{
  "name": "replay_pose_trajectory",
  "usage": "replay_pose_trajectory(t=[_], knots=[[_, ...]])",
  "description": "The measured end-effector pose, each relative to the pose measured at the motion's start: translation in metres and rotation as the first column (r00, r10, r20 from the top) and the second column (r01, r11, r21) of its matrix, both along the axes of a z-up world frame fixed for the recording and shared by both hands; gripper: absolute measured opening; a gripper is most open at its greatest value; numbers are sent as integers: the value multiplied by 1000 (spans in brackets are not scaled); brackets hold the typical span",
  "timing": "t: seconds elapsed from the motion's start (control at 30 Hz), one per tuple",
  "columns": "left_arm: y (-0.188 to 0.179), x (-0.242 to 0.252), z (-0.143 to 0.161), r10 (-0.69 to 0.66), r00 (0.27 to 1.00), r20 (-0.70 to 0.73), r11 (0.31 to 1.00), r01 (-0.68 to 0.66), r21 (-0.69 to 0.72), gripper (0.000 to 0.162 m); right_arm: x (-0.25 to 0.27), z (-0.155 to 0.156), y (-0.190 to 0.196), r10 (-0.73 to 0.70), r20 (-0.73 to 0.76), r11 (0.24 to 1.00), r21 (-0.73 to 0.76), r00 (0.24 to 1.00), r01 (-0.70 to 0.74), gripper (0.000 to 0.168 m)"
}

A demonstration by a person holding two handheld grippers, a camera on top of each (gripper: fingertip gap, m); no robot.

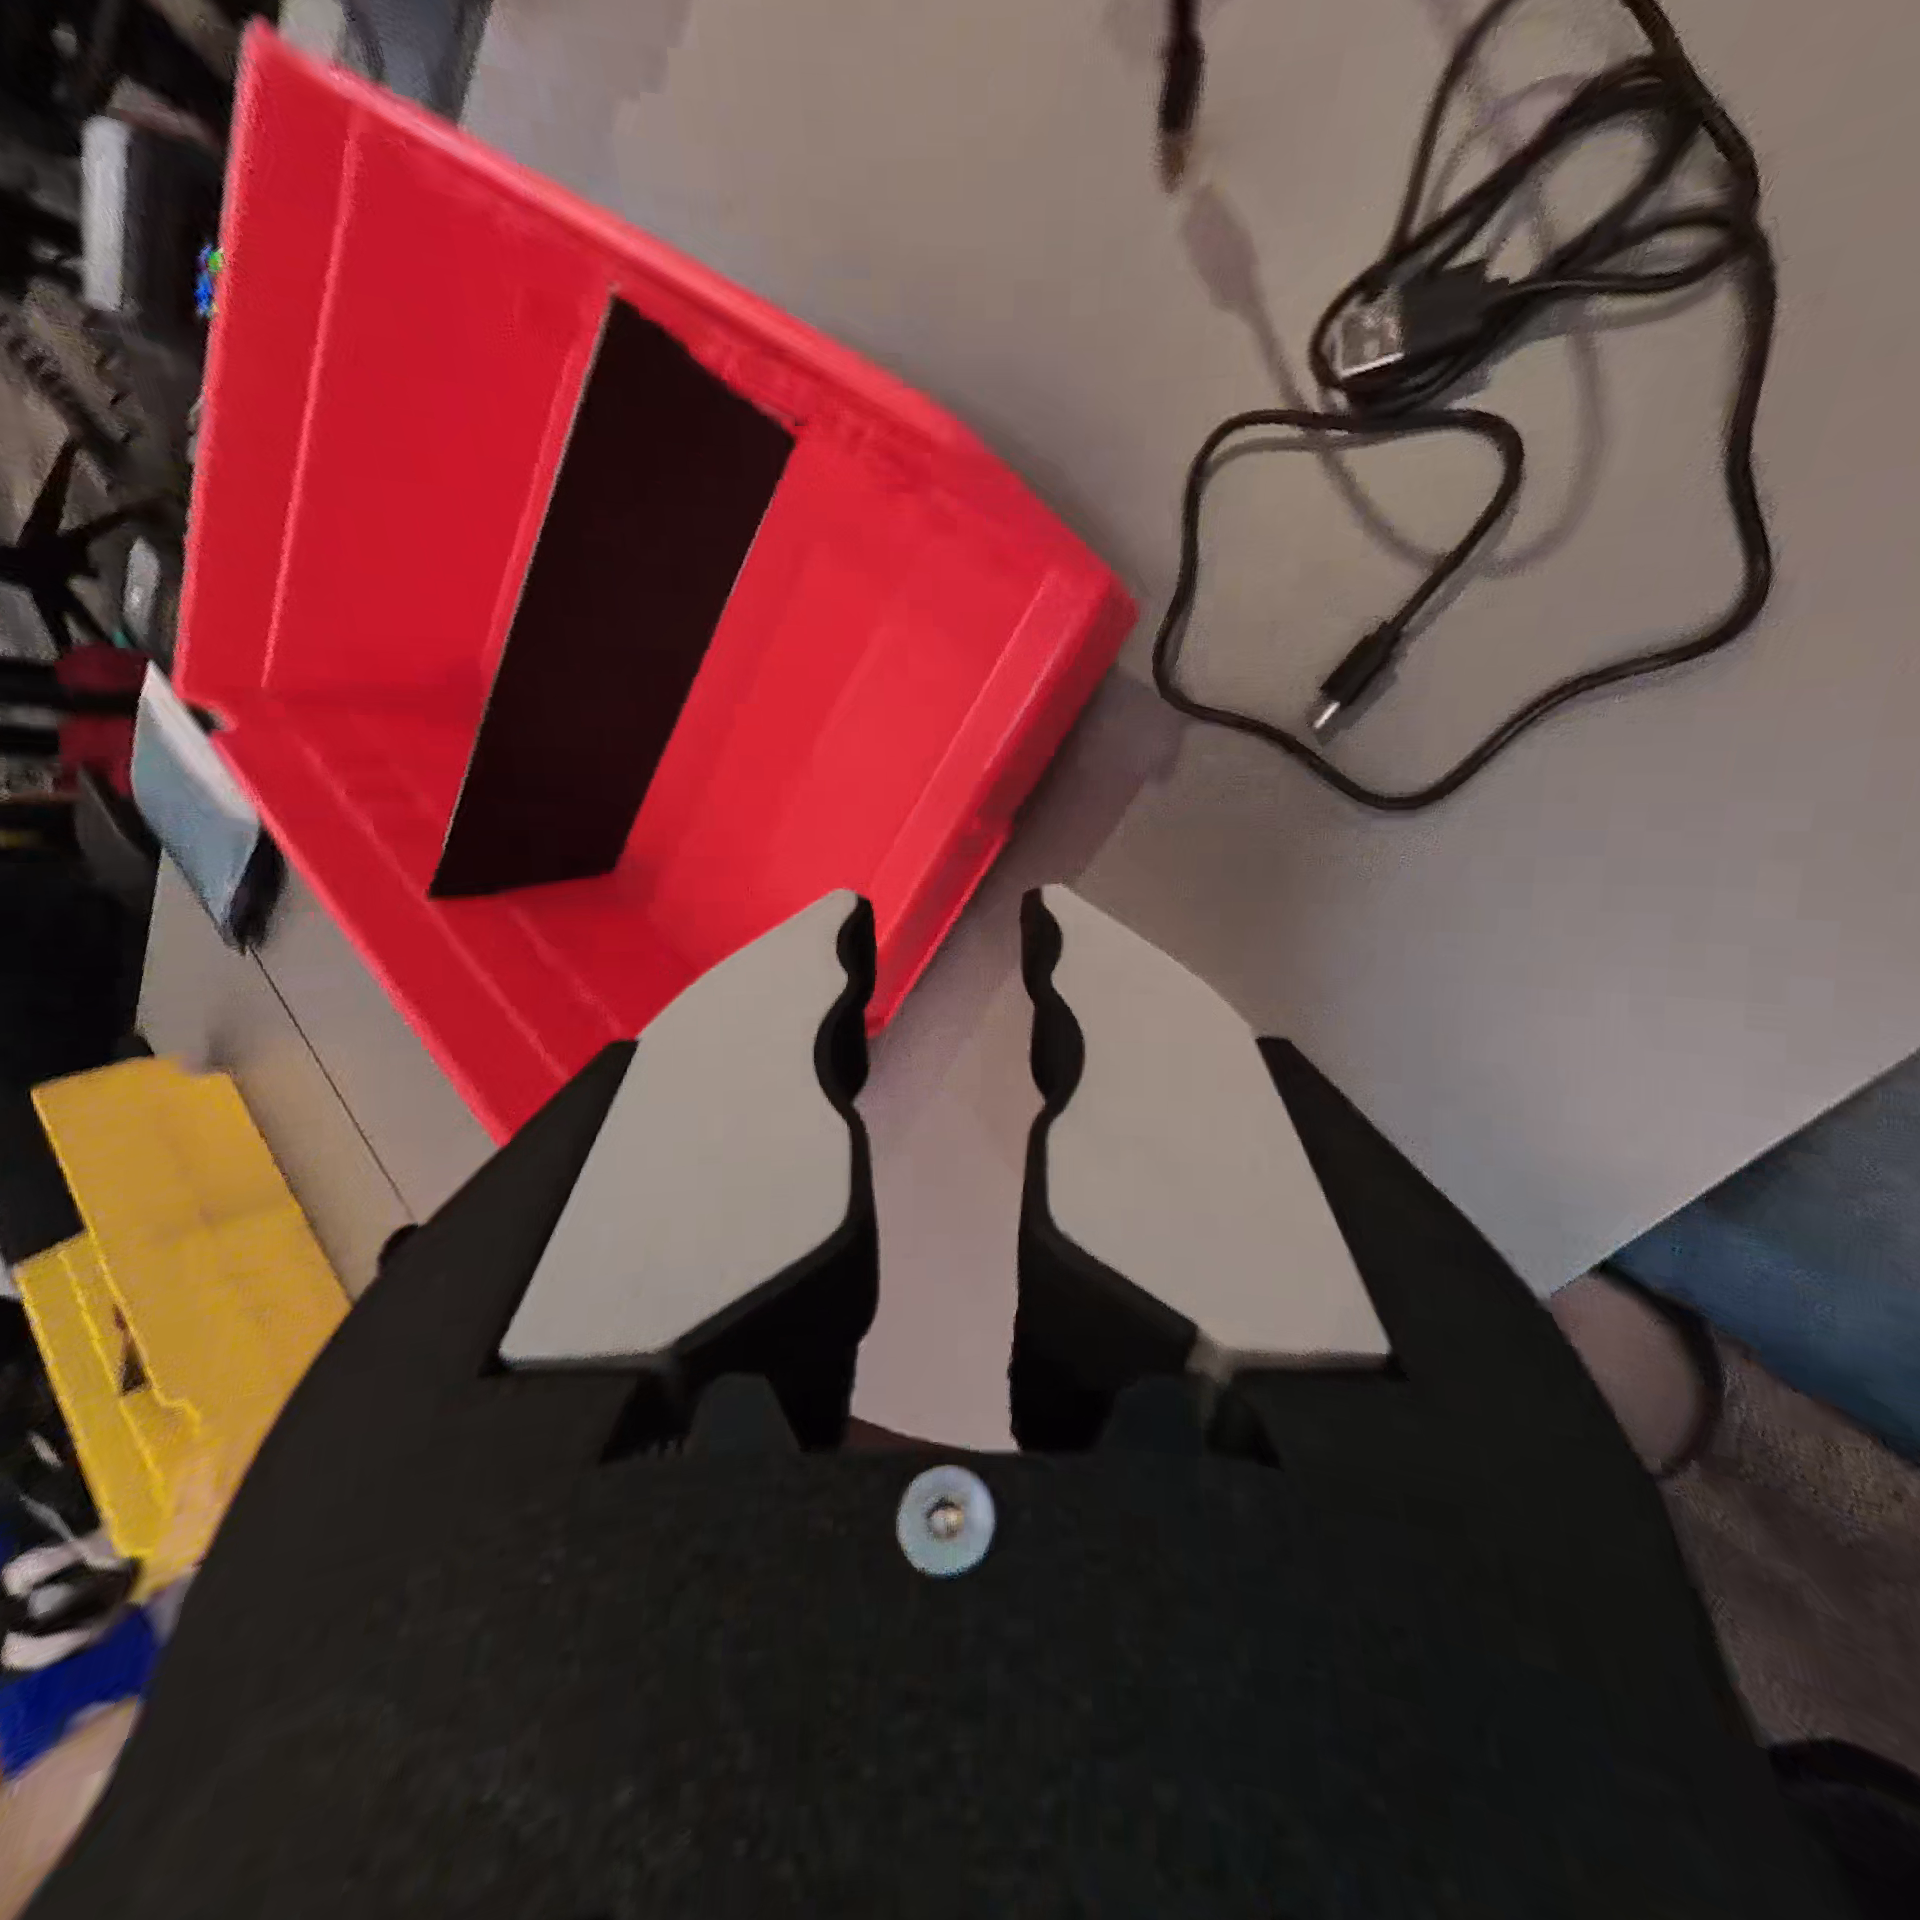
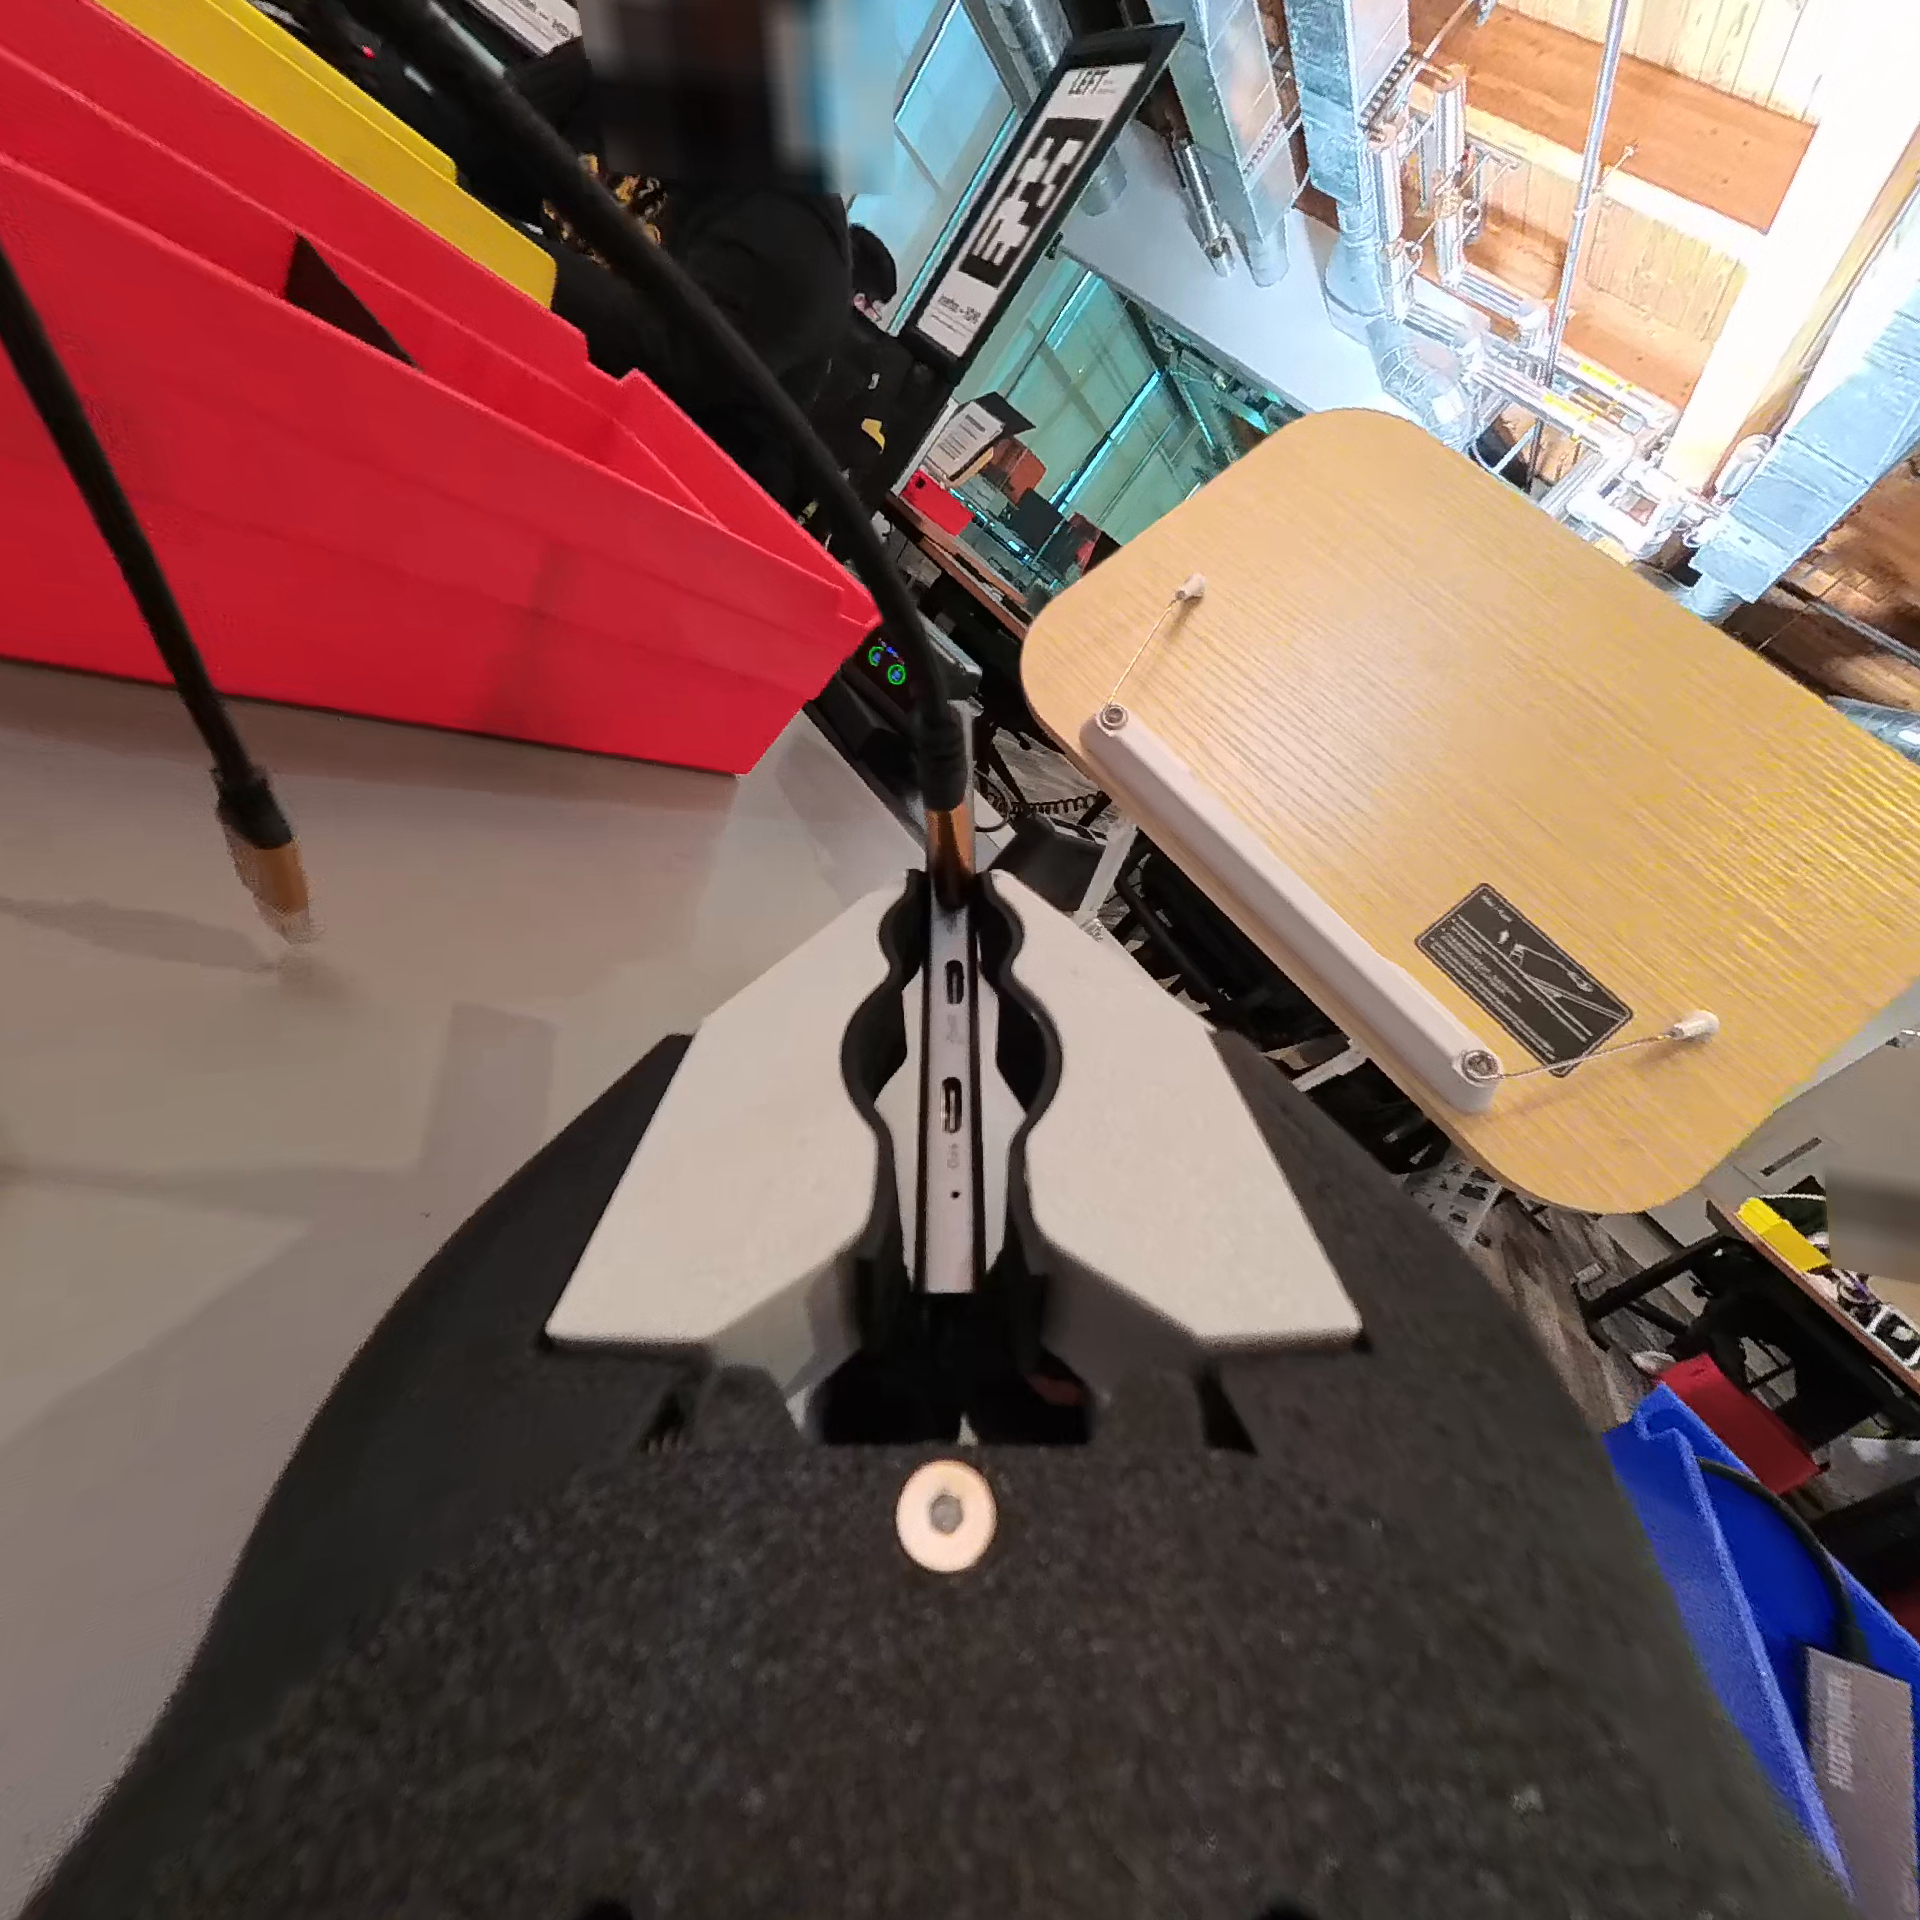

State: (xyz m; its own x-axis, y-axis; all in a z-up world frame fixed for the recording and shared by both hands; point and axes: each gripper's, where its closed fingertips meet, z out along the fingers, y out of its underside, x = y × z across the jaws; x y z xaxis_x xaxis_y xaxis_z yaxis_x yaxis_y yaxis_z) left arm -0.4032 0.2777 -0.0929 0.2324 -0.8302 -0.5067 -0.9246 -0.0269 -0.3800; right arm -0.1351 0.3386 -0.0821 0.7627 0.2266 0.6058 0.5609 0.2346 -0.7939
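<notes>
The left tool (image 1: 940, 914) hangs over the grey counter (image 1: 1351, 935) with a narrow gap between its tips and nothing in it; just ahead and to its left sits a red bin (image 1: 436, 499) with a black divider (image 1: 623, 613); ahead to its right lies a loose black cable (image 1: 1486, 520); the right tool (image 2: 948, 904) is clamped on a slim silver hub (image 2: 951, 1101), its cord (image 2: 727, 343) arching up ahead; the cord's plug (image 2: 265, 862) dangles off to its left, near the counter (image 2: 416, 987)
</notes>
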Motion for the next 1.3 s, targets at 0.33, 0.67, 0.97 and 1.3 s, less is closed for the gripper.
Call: replay_pose_trajectory(t=[0.33,0.67,0.97,1.3], knots=[[-50,69,-55,-143,953,267,932,221,-289,32,2,-2,2,-2,-6,1000,-11,1000,2,8],[-58,110,-102,-97,974,205,935,160,-318,3,-5,-17,3,19,84,998,-58,996,-15,8],[-83,109,-48,-144,883,446,917,288,-275,2,-38,-81,-8,164,498,978,-197,851,-73,8],[-107,99,-22,-158,722,674,893,395,-214,2,-56,-90,-32,314,203,870,-453,927,-195,27]])
